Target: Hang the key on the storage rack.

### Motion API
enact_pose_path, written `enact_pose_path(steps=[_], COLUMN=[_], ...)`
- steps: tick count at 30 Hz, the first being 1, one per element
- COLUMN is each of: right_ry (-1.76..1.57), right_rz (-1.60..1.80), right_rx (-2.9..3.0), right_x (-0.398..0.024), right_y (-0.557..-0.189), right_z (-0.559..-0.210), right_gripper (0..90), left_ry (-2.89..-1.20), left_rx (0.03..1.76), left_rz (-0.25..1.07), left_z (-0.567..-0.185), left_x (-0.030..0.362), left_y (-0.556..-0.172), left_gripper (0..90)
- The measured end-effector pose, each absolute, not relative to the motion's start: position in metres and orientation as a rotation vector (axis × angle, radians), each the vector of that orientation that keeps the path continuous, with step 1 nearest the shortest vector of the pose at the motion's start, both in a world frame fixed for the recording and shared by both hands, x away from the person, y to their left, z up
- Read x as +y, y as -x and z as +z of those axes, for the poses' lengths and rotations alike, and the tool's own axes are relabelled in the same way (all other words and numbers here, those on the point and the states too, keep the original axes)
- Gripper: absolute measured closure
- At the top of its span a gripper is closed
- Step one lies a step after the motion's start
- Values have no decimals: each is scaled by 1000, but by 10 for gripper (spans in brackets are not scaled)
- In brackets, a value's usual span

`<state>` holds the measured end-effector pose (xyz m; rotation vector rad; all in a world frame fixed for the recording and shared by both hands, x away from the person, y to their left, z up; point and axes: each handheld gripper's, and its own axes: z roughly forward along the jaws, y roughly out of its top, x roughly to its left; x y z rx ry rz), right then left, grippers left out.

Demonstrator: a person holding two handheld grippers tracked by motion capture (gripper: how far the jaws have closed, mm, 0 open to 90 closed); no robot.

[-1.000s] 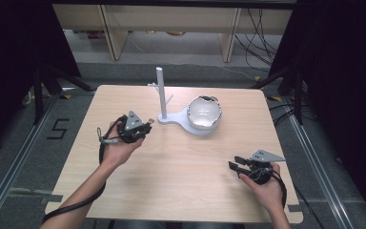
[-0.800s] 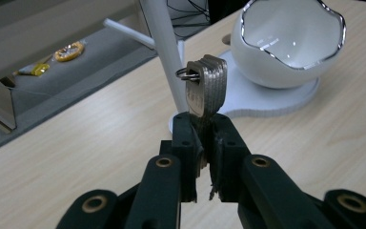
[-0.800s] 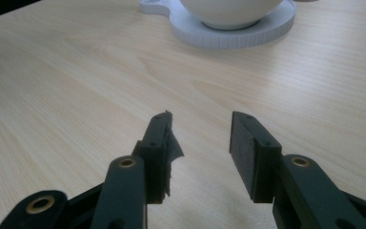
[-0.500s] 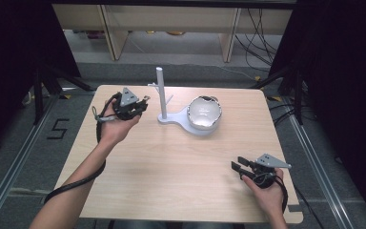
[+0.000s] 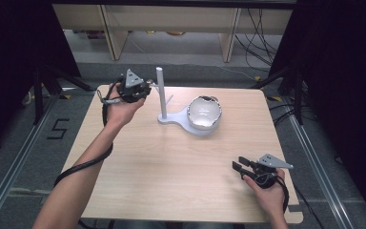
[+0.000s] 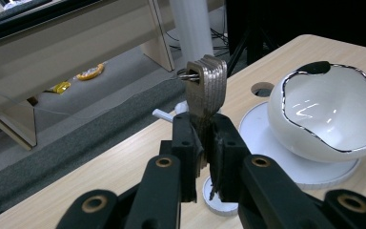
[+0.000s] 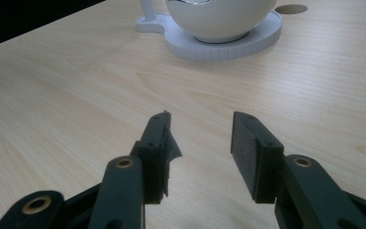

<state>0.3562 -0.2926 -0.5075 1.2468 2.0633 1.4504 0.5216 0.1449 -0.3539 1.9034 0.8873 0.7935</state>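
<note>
A pale wooden worktop (image 5: 171, 167) stands on a grey carpeted floor (image 5: 24, 157). Behind its far edge runs a light beige wooden shelf unit (image 5: 171, 16) with upright legs, and black cables (image 5: 257, 28) trail across the floor under it. On the floor to the worktop's left a black numeral 5 marking (image 5: 57, 129) lies beside a metal floor rail (image 5: 9, 176). Small yellow objects (image 6: 88, 72) lie on the floor under the shelf unit.

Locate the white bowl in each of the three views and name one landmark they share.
High view: white bowl sits right of centre at the table's far side, on the white stand base.
Left gripper view: right side.
Right gripper view: top centre, cut off by the frame.
Shared landmark: the white stand base under the bowl.
</note>
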Motion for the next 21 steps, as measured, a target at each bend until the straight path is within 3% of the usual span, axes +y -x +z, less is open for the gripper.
enact_pose_path(steps=[21], right_ry=[-1211], right_rz=[1418], right_rx=[2077], right_x=[-294], right_y=[-359], right_z=[-508], right_gripper=[581], left_ry=[-1957], left_rx=[922], left_rz=[758], left_z=[-369], left_x=[151], left_y=[-525], left_gripper=[811])
